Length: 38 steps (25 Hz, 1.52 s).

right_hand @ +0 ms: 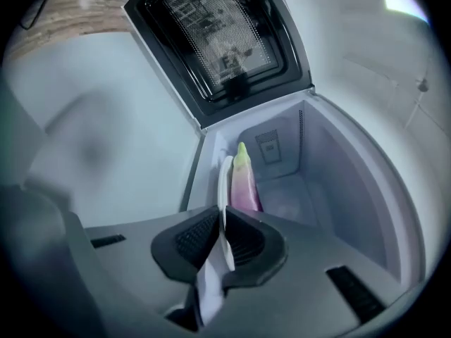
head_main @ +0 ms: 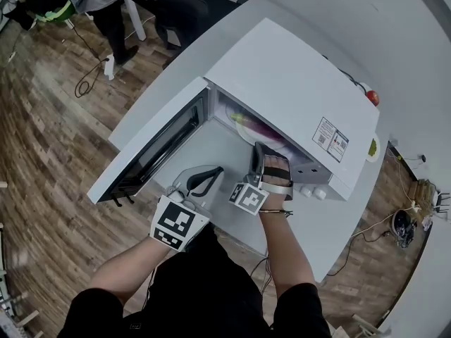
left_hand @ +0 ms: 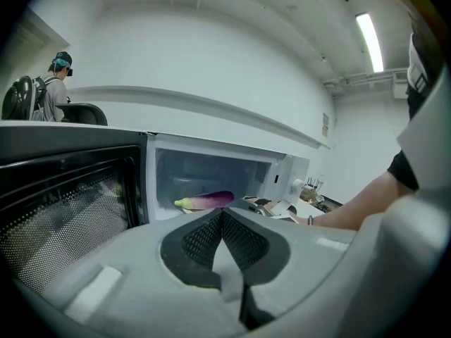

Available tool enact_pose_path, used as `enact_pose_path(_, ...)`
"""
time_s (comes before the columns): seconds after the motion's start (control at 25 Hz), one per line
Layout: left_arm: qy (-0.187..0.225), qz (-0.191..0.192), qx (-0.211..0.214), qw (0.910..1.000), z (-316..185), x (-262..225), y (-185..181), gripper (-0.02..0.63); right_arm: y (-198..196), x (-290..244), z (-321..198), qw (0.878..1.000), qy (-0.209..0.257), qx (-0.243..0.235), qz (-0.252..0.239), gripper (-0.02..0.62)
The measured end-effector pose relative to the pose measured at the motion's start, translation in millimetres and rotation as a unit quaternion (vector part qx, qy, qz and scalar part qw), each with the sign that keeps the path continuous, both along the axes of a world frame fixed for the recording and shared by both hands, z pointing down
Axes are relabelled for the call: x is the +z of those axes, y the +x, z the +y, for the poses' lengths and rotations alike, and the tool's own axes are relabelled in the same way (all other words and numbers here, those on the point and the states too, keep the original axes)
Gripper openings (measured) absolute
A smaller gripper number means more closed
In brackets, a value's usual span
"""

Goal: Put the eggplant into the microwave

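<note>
Microwave (head_main: 296, 97) sits on table (head_main: 331, 220), door (head_main: 151, 153) swung wide open. Eggplant (right_hand: 243, 182) is already inside, lying on a white plate (right_hand: 225, 178) in the cavity, green end pointing away from the right gripper (right_hand: 220, 213). That gripper is at the cavity mouth, jaws pinched on the plate's near rim. Left gripper (left_hand: 222, 213) is just beside it in front of the opening, jaws clenched together, nothing between them.
</note>
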State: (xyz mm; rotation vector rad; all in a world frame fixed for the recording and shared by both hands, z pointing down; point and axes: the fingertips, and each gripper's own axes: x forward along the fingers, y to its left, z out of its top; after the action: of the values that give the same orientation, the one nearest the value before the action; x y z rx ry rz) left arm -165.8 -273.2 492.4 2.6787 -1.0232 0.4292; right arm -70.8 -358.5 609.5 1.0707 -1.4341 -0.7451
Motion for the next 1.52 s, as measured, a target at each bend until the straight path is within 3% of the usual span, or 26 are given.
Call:
enact_pose_path(0.08,-0.001,-0.001,0.001,1.0,-1,0,2,0.009,-1,3,-1,1.0,-0.013,0.003,-0.013,0.032)
enact_pose_path(0.2,-0.003,-0.003,0.003,1.0,-3,-1,3,0.009,-4,0,0,0.999,-0.021,-0.002,-0.027,0.098)
enact_pose_path(0.44,-0.005,-0.005,0.004,1.0,-4,-2,2,0.008,-6,-6,10,0.999,-0.027,-0.009,-0.039,0.12)
enact_pose_path(0.52,-0.004,-0.006,0.007,1.0,-3,-4,3,0.009,-7,-7,14,0.999,-0.025,-0.015,-0.038,0.104)
enact_pose_path(0.56,-0.004,-0.006,0.007,1.0,-3,-4,3,0.009,-7,-6,14,0.999,-0.026,-0.015,-0.039,0.057)
enact_pose_path(0.64,-0.004,-0.007,0.007,0.9999,-3,-4,2,0.009,-7,-4,12,0.999,-0.028,-0.011,-0.042,0.028)
enact_pose_path(1.52,0.001,-0.013,-0.011,0.9999,-11,-5,-13,0.009,7,-10,-31,0.994,-0.033,0.053,-0.087,0.021)
